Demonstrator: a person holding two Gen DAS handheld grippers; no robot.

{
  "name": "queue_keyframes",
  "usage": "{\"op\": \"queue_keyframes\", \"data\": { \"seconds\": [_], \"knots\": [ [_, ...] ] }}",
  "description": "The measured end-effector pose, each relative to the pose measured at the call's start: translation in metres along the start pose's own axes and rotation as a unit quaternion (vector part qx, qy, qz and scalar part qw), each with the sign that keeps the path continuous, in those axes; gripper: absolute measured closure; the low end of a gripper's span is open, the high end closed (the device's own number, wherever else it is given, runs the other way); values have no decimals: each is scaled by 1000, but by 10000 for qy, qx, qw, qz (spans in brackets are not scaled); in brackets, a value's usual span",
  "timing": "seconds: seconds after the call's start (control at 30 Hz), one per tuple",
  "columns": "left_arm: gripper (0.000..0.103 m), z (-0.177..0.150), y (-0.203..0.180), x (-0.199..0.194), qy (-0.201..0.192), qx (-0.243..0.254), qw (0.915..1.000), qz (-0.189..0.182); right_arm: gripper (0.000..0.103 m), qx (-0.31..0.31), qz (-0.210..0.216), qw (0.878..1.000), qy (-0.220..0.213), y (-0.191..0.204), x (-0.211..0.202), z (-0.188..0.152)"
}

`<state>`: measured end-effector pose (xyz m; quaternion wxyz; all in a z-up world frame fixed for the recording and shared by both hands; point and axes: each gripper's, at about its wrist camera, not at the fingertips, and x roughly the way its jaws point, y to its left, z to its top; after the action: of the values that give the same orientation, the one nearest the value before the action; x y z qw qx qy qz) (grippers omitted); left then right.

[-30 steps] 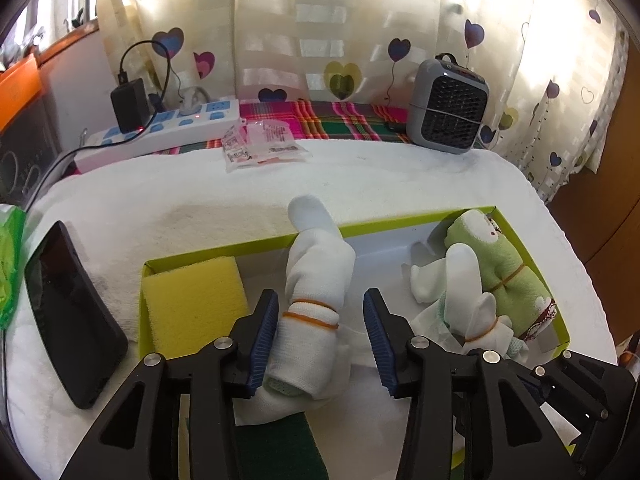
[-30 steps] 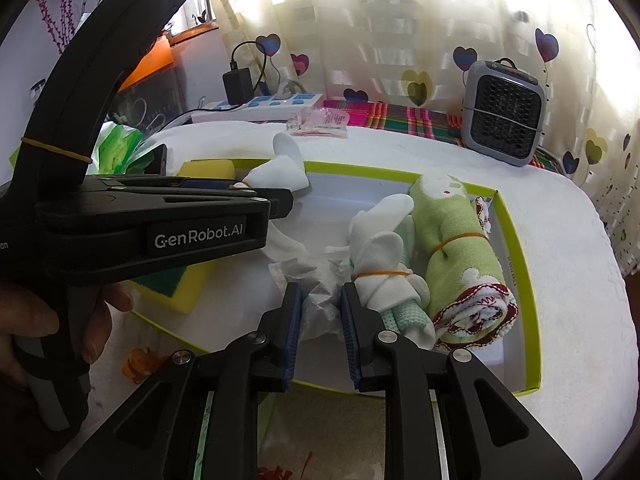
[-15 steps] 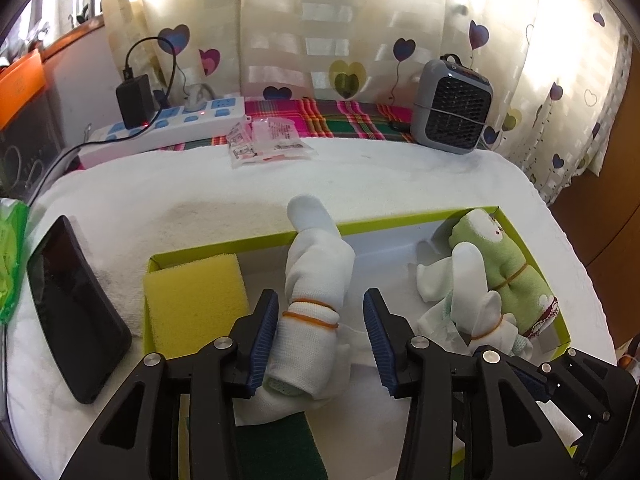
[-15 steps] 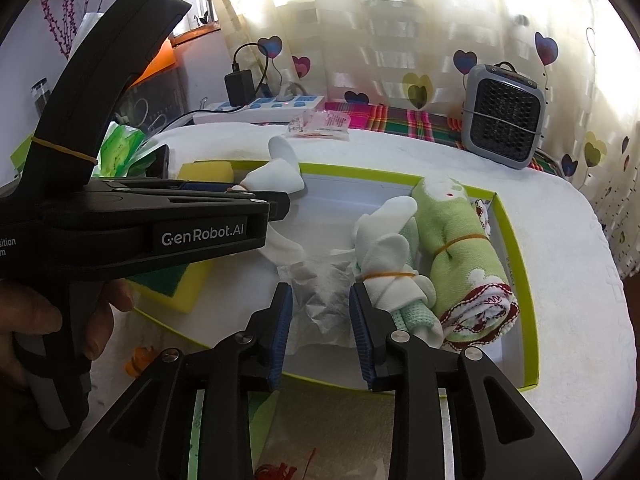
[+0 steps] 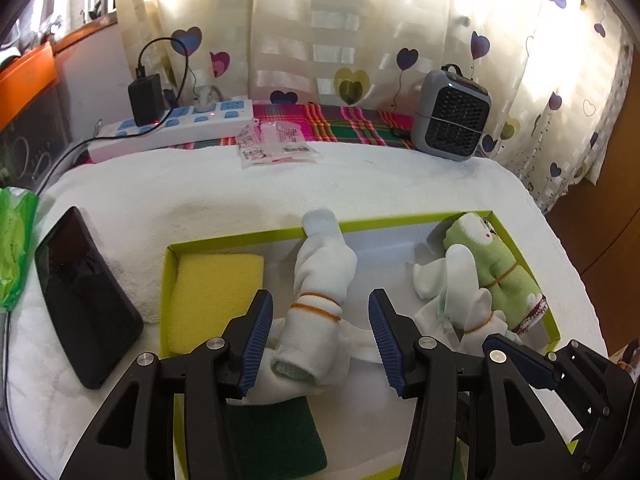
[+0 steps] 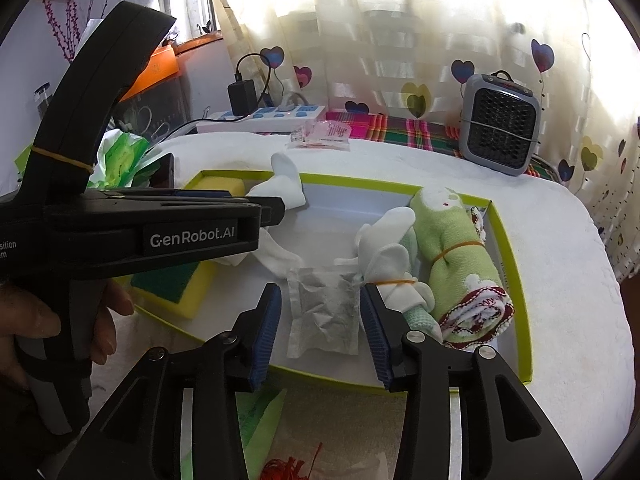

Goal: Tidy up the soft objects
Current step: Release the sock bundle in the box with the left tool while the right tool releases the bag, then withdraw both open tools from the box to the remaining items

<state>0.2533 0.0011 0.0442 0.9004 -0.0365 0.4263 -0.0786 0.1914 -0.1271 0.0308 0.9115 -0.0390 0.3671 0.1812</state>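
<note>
A green-rimmed tray [image 5: 400, 222] [image 6: 508, 240] holds soft items. A rolled white sock with an orange band [image 5: 320, 292] lies between the jaws of my open left gripper [image 5: 320, 336], not clamped. A yellow sponge [image 5: 212, 292] lies at the tray's left. A white sock bundle [image 6: 390, 264] and a rolled green towel [image 6: 456, 264] lie at the right. My right gripper [image 6: 320, 324] is open around a flat white sachet [image 6: 324, 316] lying on the tray floor. The left gripper body [image 6: 140, 228] crosses the right wrist view.
A black phone [image 5: 80, 292] and a green packet [image 5: 12, 248] lie left of the tray on the white towel-covered table [image 5: 200, 200]. A power strip [image 5: 176, 128], small packets [image 5: 276, 146] and a grey heater [image 5: 452, 120] stand at the back.
My right gripper has opened and let go of the white sachet, which now lies flat on the tray floor. The left gripper stays open around the white sock.
</note>
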Motion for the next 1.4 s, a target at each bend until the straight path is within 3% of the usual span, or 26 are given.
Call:
{"op": "queue_keyframes", "data": {
  "seconds": [0.3,0.87,1.4],
  "knots": [
    [49,-7,0,-22,-147,34,9999,85,57,45,-55,10000,-62,2,-12,-6],
    [49,-35,4,-61,-240,-2,9996,125,57,207,-87,9995,-215,3,-40,-18],
    [49,-76,8,-90,-271,-179,9993,-200,57,519,-240,9981,-238,-12,-68,-48]
  ]
}}
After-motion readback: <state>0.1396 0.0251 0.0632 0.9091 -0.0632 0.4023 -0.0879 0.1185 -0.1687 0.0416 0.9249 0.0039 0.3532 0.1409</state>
